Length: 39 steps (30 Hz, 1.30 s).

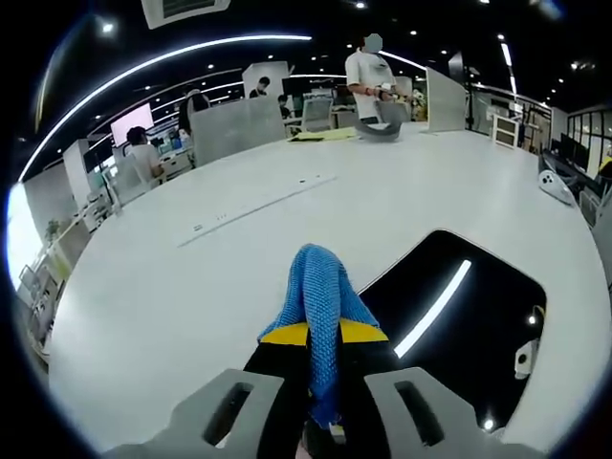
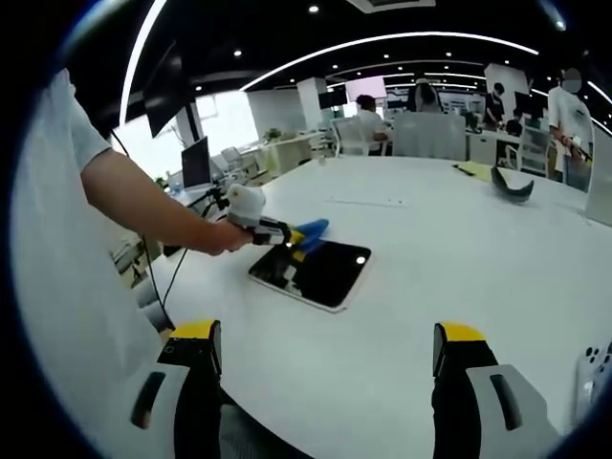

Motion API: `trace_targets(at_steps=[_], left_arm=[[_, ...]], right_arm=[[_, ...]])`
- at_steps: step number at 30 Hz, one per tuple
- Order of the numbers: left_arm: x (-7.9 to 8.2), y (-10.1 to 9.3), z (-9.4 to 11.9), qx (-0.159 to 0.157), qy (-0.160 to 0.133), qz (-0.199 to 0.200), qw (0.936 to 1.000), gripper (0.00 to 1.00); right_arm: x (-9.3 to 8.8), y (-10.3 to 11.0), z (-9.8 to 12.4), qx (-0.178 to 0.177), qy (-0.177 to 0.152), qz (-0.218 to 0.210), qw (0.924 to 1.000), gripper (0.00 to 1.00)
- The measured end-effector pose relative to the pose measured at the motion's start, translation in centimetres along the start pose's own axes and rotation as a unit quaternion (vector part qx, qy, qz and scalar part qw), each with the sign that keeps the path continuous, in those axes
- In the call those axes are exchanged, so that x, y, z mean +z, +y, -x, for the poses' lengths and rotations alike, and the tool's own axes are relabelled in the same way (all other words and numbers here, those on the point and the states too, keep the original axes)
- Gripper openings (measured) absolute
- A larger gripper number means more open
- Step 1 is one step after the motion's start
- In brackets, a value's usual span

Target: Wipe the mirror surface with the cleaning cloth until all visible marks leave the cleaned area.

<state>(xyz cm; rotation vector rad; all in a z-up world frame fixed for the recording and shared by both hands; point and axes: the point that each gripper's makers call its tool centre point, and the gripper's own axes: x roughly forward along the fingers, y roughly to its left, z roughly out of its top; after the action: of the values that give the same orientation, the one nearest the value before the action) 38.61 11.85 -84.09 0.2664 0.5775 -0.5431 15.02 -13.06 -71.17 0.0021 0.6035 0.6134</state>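
Note:
A blue cleaning cloth (image 1: 320, 296) is pinched between the yellow-tipped jaws of my left gripper (image 1: 323, 335), its free end sticking out forward over the white table. The flat dark mirror (image 1: 469, 325) lies just right of the cloth and reflects ceiling lights. In the right gripper view the mirror (image 2: 316, 273) rests on the table with the left gripper (image 2: 292, 239) and blue cloth (image 2: 311, 229) at its far left edge, held by a person's hand. My right gripper (image 2: 325, 349) is open, well back from the mirror, nothing between its jaws.
The large white table (image 1: 239, 229) spreads all around. A grey curved object (image 2: 512, 186) lies far across it, and a white device (image 1: 555, 184) sits near the right edge. People and desks stand beyond the table.

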Motion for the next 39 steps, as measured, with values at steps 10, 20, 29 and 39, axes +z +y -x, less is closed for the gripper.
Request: trace_targets(at_steps=[10, 20, 29, 39], left_arm=[[0.12, 0.50, -0.42, -0.004, 0.003, 0.003, 1.0000, 0.07], [0.22, 0.65, -0.51, 0.002, 0.008, 0.004, 1.0000, 0.07], [0.15, 0.65, -0.46, 0.011, 0.006, 0.016, 0.9998, 0.07], [-0.14, 0.54, 0.04, 0.016, 0.007, 0.019, 0.9997, 0.07]], right_arm=[[-0.17, -0.08, -0.01, -0.001, 0.001, -0.002, 1.0000, 0.91], [-0.11, -0.29, 0.15, -0.005, 0.000, -0.004, 1.0000, 0.91], [-0.23, -0.34, 0.05, -0.005, 0.000, -0.004, 1.0000, 0.91], [-0.11, -0.19, 0.27, -0.004, -0.006, -0.005, 1.0000, 0.91]])
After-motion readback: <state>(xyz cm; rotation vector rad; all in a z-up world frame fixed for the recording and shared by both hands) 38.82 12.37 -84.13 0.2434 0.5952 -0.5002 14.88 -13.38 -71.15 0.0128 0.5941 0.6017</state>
